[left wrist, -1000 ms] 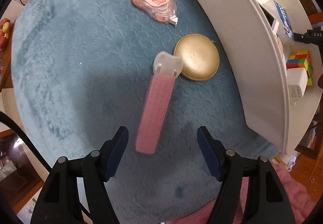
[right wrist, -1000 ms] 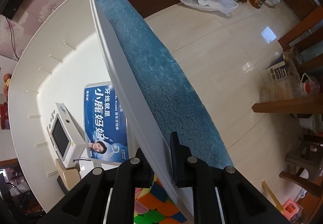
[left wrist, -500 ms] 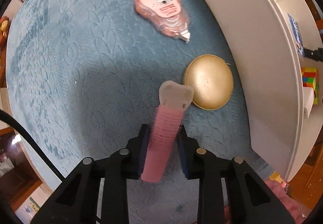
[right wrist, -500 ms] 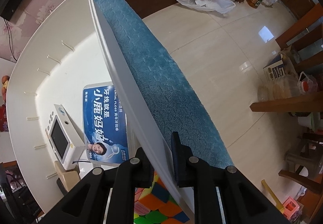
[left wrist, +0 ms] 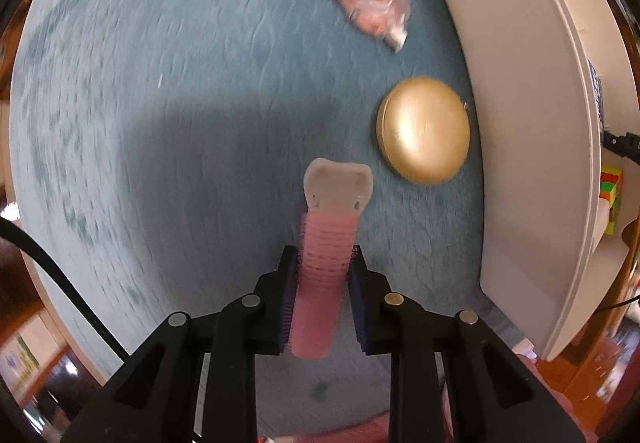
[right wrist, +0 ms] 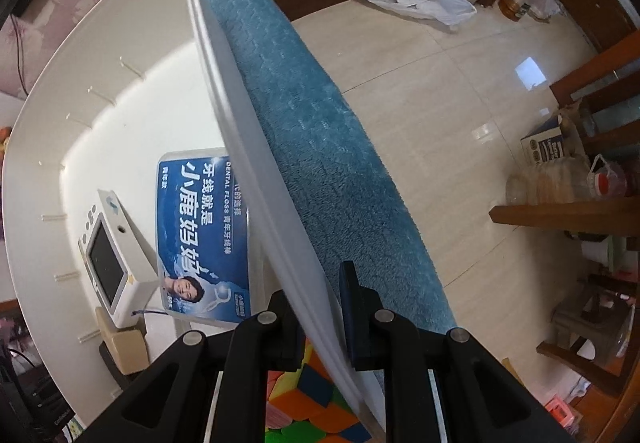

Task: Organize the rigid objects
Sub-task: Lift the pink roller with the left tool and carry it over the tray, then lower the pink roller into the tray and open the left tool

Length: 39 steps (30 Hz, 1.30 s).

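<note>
Here the left gripper (left wrist: pixel 322 275) clamps the pink hair roller (left wrist: pixel 322 263) lengthwise, white cap pointing away; the right gripper (right wrist: pixel 320 319) pinches the white bin's wall (right wrist: pixel 256 179).

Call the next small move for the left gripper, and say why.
Probably lift straight up. The left gripper is clamped on the pink hair roller, whose white cap is close to the gold compact. The right gripper holds the white bin wall, the likely drop spot.
</note>
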Motion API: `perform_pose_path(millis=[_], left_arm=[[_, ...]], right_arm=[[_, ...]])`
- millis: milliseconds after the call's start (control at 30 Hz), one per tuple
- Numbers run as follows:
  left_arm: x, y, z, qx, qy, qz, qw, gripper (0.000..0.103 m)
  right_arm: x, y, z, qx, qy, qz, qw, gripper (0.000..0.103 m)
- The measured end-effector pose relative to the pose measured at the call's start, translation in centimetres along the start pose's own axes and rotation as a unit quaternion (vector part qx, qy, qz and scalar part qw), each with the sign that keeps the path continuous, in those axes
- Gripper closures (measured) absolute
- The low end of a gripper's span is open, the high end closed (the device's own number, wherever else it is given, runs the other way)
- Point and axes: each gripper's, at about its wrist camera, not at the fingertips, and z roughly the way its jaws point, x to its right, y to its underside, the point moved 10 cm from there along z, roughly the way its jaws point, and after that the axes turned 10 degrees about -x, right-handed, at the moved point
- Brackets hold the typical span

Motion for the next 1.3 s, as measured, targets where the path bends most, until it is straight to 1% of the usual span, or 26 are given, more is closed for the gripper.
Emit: perform_pose_path(millis=[133,233,367,567,800,900,967,1200,1300], left_arm=[[0.1,2.2,0.5,-0.018,0.007,-0.026,0.9995,0.077],[1.0,3.6,0.1,-0.009,0.014,-0.039,0.9991,0.077],[1.8,4.8,-1.7,0.014,0.019,-0.053,0.9983,0.077],[2.9,5.8,-5.5,0.057,0.031,-0.072,0.9953,0.077],[5.4,6.8,-9.7,0.105,0.049,-0.084,0.9897,0.077],[7.7,6.0,-11.1,0.119,0.056,-0.079,0.9882,0.077],[10.0,5.6,-11.8,0.128,0.059,-0.076,0.9871,0.077],[13.8,3.9,-10.8,0.148,0.065,-0.064,0.9848,0.077],[15.2,3.3,-11.0,0.159,0.078,-0.065,0.9821,0.076]], right_arm=[[-0.4,-0.1,0.0,-0.011,-0.007,-0.021,1.000,0.087],[-0.6,-0.1,0.1,-0.018,-0.015,-0.038,0.999,0.088],[-0.6,-0.3,0.0,-0.027,-0.023,-0.058,0.998,0.089],[-0.8,0.0,-0.7,-0.034,-0.031,-0.108,0.993,0.089],[-0.9,-0.3,-1.6,-0.038,-0.063,-0.141,0.987,0.089],[-0.9,-0.9,-1.9,-0.040,-0.073,-0.154,0.985,0.089],[-1.0,-1.0,-1.9,-0.043,-0.084,-0.162,0.982,0.090],[-1.2,-1.5,-1.6,-0.053,-0.091,-0.188,0.977,0.090],[-1.4,-1.4,-1.4,-0.052,-0.085,-0.201,0.974,0.090]])
